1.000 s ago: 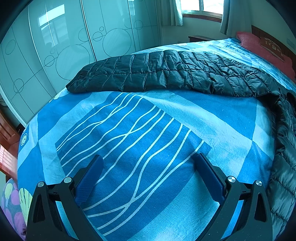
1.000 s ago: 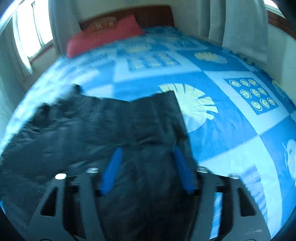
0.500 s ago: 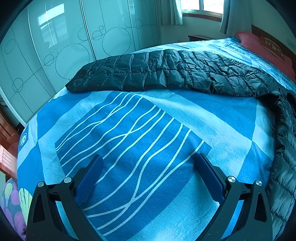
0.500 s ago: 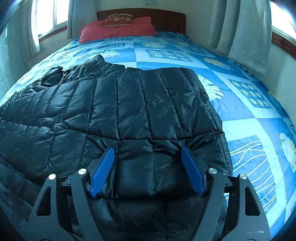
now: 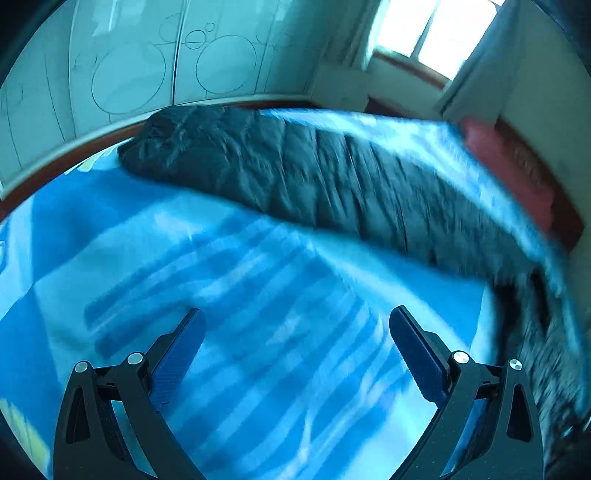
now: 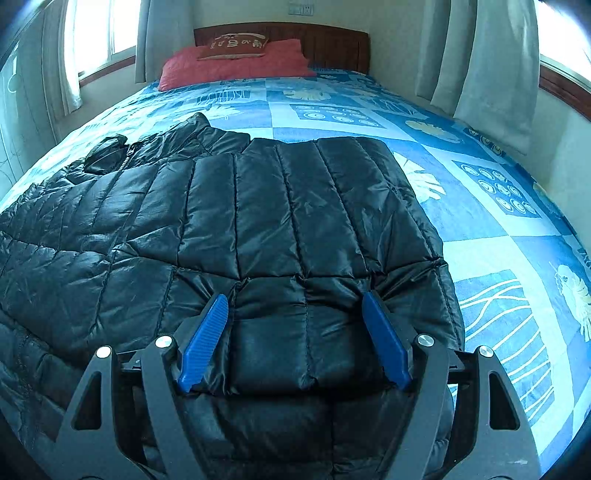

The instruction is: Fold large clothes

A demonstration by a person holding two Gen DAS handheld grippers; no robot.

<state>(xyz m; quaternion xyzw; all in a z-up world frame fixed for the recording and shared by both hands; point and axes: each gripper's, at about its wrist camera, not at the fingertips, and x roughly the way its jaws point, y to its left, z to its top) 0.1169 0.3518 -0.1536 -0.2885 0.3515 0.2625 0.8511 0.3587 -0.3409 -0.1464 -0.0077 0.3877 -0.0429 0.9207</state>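
Note:
A black quilted puffer jacket [image 6: 258, 229] lies on the blue patterned bedsheet [image 6: 491, 221], its right sleeve folded across the body. My right gripper [image 6: 295, 306] is open just above the folded sleeve's cuff end, blue fingers [image 6: 207, 332] on either side of it and holding nothing. In the blurred left wrist view the jacket's other sleeve [image 5: 295, 173] stretches out across the bed toward the wardrobe. My left gripper [image 5: 295, 325] is open and empty above bare sheet [image 5: 258, 295], well short of that sleeve.
A red pillow [image 6: 236, 66] and wooden headboard [image 6: 332, 40] are at the bed's far end. Grey curtains [image 6: 480, 51] hang on the right, a window [image 6: 96, 33] on the left. A glass-fronted wardrobe [image 5: 147, 62] stands past the bed's left edge.
The left gripper has swung toward the outstretched sleeve, blurring its view. The right gripper has settled low over the folded sleeve, still open.

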